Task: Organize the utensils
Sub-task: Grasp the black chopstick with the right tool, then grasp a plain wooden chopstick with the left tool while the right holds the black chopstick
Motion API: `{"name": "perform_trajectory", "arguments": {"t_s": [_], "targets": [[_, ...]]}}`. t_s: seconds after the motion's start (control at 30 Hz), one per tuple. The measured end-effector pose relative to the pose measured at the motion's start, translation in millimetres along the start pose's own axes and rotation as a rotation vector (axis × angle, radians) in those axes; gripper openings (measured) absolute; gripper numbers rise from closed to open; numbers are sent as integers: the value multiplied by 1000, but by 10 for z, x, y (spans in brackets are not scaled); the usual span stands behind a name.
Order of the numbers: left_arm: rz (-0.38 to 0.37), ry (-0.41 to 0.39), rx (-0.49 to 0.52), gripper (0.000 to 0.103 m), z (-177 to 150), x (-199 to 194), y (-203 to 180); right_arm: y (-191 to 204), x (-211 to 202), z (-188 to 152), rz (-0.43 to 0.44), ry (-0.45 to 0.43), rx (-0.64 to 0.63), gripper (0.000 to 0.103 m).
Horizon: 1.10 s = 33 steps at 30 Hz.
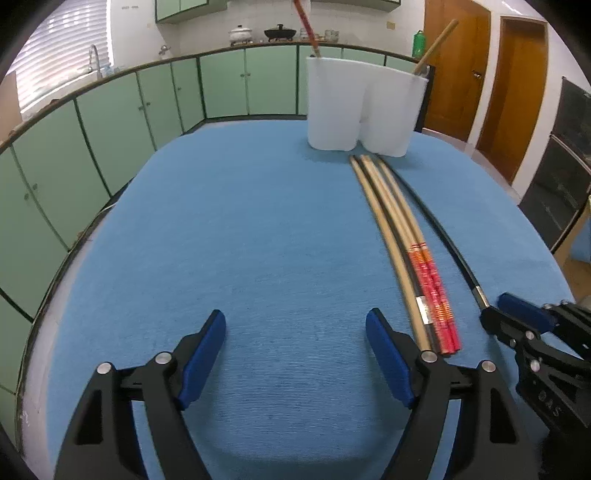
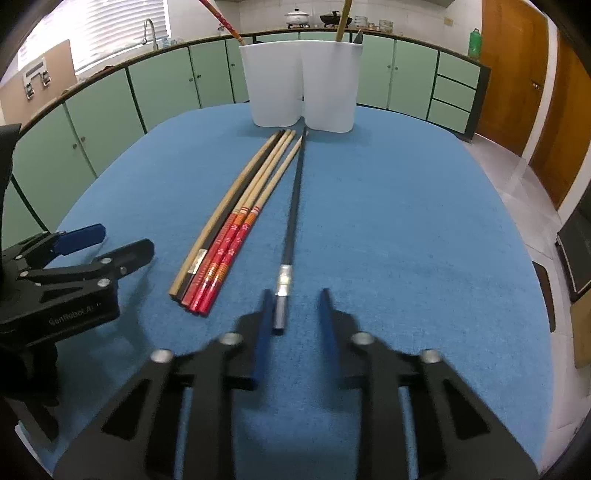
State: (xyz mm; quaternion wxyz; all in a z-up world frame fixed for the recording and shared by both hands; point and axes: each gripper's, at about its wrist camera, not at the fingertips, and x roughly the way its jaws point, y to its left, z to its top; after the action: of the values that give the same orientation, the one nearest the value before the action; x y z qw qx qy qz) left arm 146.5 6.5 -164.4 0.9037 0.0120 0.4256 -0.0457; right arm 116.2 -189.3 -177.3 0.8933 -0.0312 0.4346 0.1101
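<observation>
We look down at a blue-covered worktop [image 2: 406,240] from two handheld grippers. The left gripper [image 1: 295,325] hovers over bare cloth with its blue-padded fingers [image 1: 207,354] released and wide apart, holding nothing. The right gripper [image 2: 295,299] is at the near, metal-capped end of a single black chopstick [image 2: 293,206]. Its own view is blurred, but from the left view its fingers appear clenched on that end. The black chopstick lies flat, pointing toward a white two-compartment holder [image 2: 301,85] at the far edge. Just to its left lies a bundle of chopsticks [image 2: 236,221], some wooden, one dark, some with red patterned ends. A red chopstick [image 2: 221,18] and a wooden one [image 2: 343,18] stand upright in the holder, in separate compartments.
</observation>
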Motion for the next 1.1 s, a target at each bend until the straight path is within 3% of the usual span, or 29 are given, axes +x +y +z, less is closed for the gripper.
{"name": "perform_trajectory", "arguments": {"t_s": [0.1,0.3,0.63,0.77,1.0,1.1], "targets": [[-46,-5,2,77,-2,-19,-43,-57,12,19,18,0,27,6],[-102,1,36,77,-1,-27,-170,-223,-13,8,-29,-5,71,6],[-86,21,59,79,-5,18,-257,-305,-6,-20,-58,-11,97,6],[-17,25,18,76,-16,15,-178,-305,-9,-19,-58,-11,97,6],[-61,-41,21,76,-41,-127,-163,-327,-7,-18,-52,-13,108,7],[-89,-16,63,76,-88,-111,-244,-351,-7,-23,-46,-12,120,7]]}}
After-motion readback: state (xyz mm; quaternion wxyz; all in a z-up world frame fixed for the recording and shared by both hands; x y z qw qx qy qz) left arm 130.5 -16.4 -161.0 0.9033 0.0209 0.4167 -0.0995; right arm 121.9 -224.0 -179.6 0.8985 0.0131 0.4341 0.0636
